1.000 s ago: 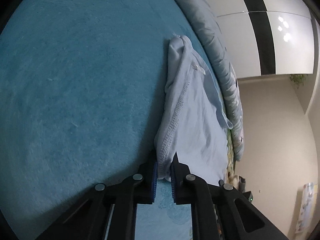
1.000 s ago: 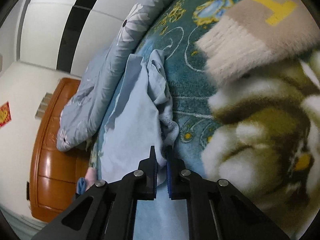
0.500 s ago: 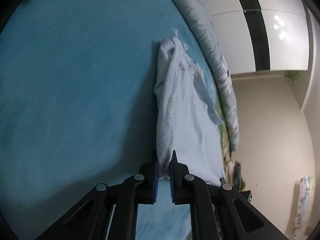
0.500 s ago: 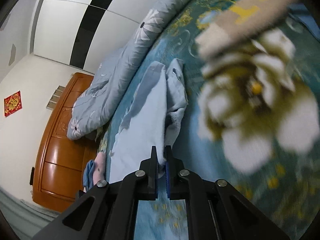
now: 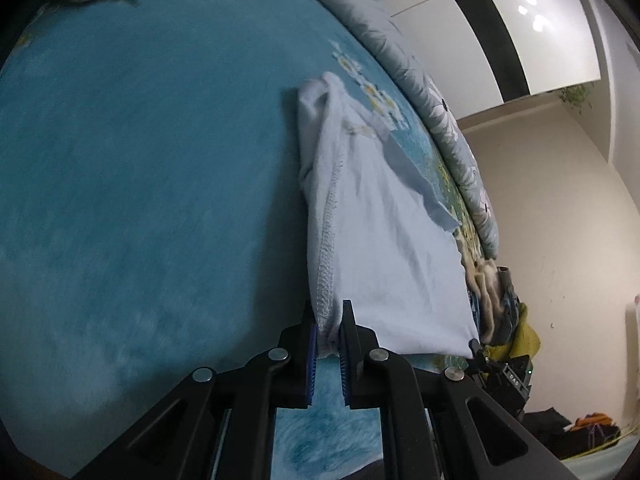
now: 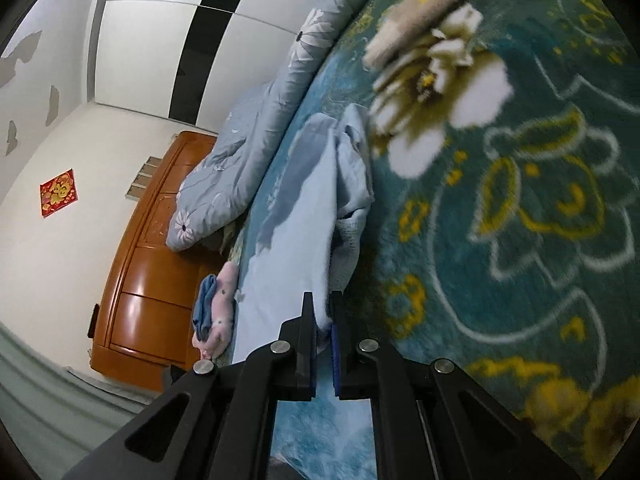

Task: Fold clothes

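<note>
Teal plush blanket [image 5: 140,200] fills the left wrist view from nine o'clock round to six, and right at its edge the left gripper [image 5: 328,328] has its jaws clamped on the stitched hem of the pale blue garment [image 5: 380,240]. That garment runs from the jaws up toward twelve o'clock, one bunched end lying on the blanket, the far lower corner pinned at four o'clock, where the other tool [image 5: 476,350] peeks in. Beyond it, at one o'clock, a grey floral duvet [image 5: 440,112] hugs the bed's far side under glossy white wardrobe doors [image 5: 540,32] with a black stripe. Over to the right wrist view: a wooden headboard [image 6: 144,264] sits at nine o'clock, a pink and blue bundle [image 6: 216,312] just beside the cloth's edge, then the right gripper [image 6: 324,320], jaws closed on the garment's corner, fabric stretched taut toward twelve. At three o'clock the blanket's flower pattern [image 6: 440,100] spreads wide, blurred.
</note>
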Demonstrator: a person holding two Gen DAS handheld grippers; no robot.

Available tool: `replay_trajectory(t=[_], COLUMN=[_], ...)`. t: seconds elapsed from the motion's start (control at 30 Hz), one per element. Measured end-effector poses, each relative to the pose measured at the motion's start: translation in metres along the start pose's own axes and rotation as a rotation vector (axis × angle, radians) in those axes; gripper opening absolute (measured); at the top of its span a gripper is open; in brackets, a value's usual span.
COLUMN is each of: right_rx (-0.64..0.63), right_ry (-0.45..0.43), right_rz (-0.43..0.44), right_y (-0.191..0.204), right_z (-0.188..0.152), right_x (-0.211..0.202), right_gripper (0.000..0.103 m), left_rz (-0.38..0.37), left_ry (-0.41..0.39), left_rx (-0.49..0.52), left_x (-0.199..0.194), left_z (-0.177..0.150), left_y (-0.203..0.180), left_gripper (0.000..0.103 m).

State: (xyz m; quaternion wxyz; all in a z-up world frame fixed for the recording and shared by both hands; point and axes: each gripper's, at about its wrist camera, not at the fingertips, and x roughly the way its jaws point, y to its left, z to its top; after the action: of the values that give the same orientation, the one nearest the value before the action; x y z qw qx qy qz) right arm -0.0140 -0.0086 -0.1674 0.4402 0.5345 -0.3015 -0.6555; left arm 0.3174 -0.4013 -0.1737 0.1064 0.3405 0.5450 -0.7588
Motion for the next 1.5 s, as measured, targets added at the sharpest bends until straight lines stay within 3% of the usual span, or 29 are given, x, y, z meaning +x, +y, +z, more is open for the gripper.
replay_trajectory(t=[0.27, 0.4, 0.5, 0.57, 0.63, 0.7, 0.8, 0.97, 1.1, 1.27, 1.37, 1.5], right_rx=[0.014, -0.009, -0.026, -0.037, -0.048, -0.059, -0.078, -0.198, -0.327, -0.411, -0.483, -0.532], right_ry=[0.027, -0.034, -0.079, -0.11, -0.14, -0.171, -0.215, -0.195, -0.051, 0.073, 0.086, 0.083], right_rz=[-0.002, -0.078, -0.135, -0.173, -0.21, -0.248, -0.303, -0.303, -0.291, -0.417, -0.43, -0.417], right_y=[-0.014, -0.01, -0.006, -0.004, -0.002, 0.0, 0.004, 0.059, 0.096, 0.103, 0.105, 0.102], right_z=[-0.005, 0.002, 0.007, 0.01, 0.014, 0.017, 0.023, 0.05, 0.055, 0.061, 0.065, 0.076], right_x=[0.001, -0.01, -0.019, -0.024, -0.03, -0.036, -0.044, -0.004, 0.065, 0.14, 0.156, 0.172], right_gripper=[0.006, 0.009, 0.01, 0.018, 0.021, 0.037, 0.052, 0.053, 0.053, 0.053, 0.053, 0.053], left_rz=[0.01, 0.007, 0.014, 0.011, 0.015, 0.048, 0.123, 0.135, 0.163, 0.24, 0.318, 0.356], left_ry=[0.01, 0.011, 0.005, -0.008, -0.027, -0.055, -0.109, -0.099, -0.027, 0.007, 0.022, 0.002], left_rx=[0.025, 0.055, 0.075, 0.084, 0.091, 0.11, 0.168, 0.267, 0.302, 0.355, 0.382, 0.352], left_x=[0.006, 0.005, -0.003, -0.012, -0.024, -0.037, -0.05, -0.024, 0.035, 0.091, 0.117, 0.129], left_z=[0.002, 0.004, 0.006, 0.007, 0.008, 0.011, 0.022, 0.057, 0.084, 0.111, 0.127, 0.151], left_y=[-0.001, -0.004, -0.003, -0.001, 0.002, 0.006, -0.004, -0.06, -0.1, -0.124, -0.127, -0.116], left_gripper=[0.011, 0.017, 0.029, 0.05, 0.06, 0.064, 0.066, 0.068, 0.068, 0.068, 0.068, 0.068])
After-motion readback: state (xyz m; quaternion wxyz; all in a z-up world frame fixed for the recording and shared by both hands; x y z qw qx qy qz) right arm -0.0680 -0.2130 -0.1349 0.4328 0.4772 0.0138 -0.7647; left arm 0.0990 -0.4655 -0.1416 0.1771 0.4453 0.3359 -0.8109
